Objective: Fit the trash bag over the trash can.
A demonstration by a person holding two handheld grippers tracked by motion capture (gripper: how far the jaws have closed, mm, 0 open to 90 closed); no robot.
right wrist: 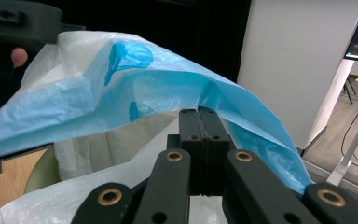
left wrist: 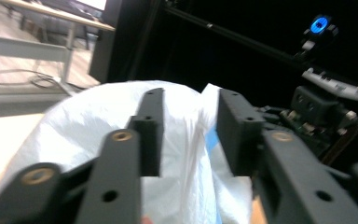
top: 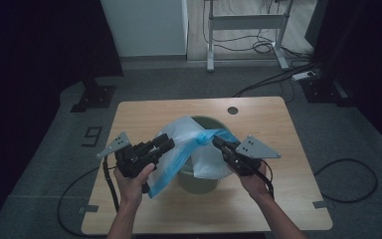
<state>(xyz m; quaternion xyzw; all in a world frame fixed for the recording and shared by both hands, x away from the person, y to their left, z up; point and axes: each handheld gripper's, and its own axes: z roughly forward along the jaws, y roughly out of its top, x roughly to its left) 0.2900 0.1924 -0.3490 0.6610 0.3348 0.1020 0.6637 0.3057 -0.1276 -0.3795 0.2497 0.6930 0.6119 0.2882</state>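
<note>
An olive-green bin (top: 199, 181) stands in the middle of the wooden table (top: 278, 199). A white plastic bag (top: 184, 127) bulges out of it, and a blue bag (top: 179, 159) drapes across its top and down its left side. My right gripper (top: 215, 141) is shut on the blue bag's (right wrist: 135, 88) edge, holding it stretched above the bin rim (right wrist: 39, 175). My left gripper (top: 164, 144) is at the bin's left side. Its jaws stand open, and a fold of the white bag (left wrist: 74, 135) lies in the gap of the left gripper (left wrist: 189, 135). The right gripper (left wrist: 317, 112) faces it.
The table has a round cable hole (top: 233, 110) near its far edge. Behind the table stand a white desk frame (top: 246, 22), a white cabinet (top: 144, 27) and loose cables (top: 278, 77) on the grey floor. Dark stands flank both sides.
</note>
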